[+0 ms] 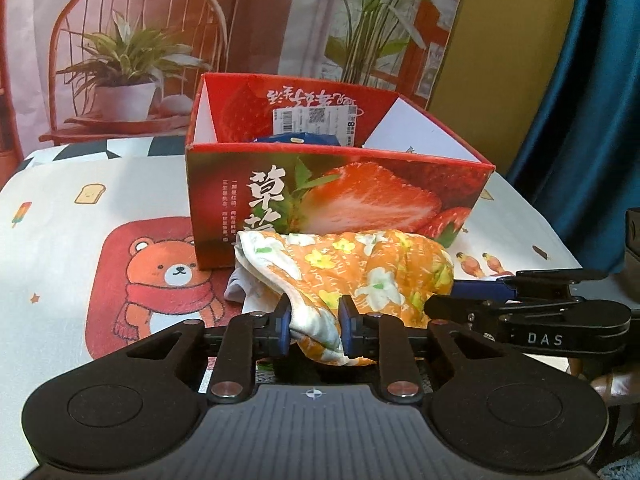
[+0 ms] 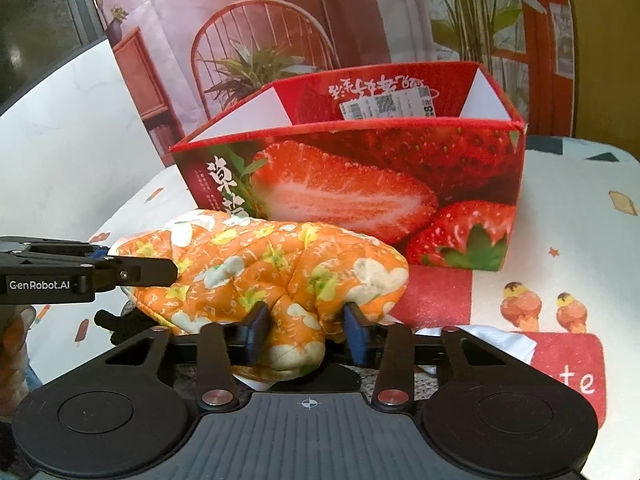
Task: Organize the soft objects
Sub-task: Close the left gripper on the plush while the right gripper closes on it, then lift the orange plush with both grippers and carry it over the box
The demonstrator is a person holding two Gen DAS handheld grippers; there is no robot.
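Note:
An orange quilted cloth with yellow and white flowers [image 1: 360, 268] is bunched up just in front of a red strawberry-print box [image 1: 340, 196]. My left gripper [image 1: 316, 320] is shut on the cloth's white-lined near edge. My right gripper [image 2: 306, 330] is shut on a fold at the cloth's other end [image 2: 280, 276]. The box [image 2: 360, 184] stands open-topped right behind the cloth. Something blue [image 1: 296, 139] lies inside the box. Each gripper shows in the other's view, the right one [image 1: 500, 300] at the cloth's right end, the left one [image 2: 100, 272] at its left end.
The table is covered by a white cartoon-print cloth [image 1: 80, 220] with a bear picture [image 1: 168, 284]. A white fabric piece [image 2: 492, 340] lies on the cloth at the right. A printed backdrop with a chair and plants [image 1: 140, 52] hangs behind the box.

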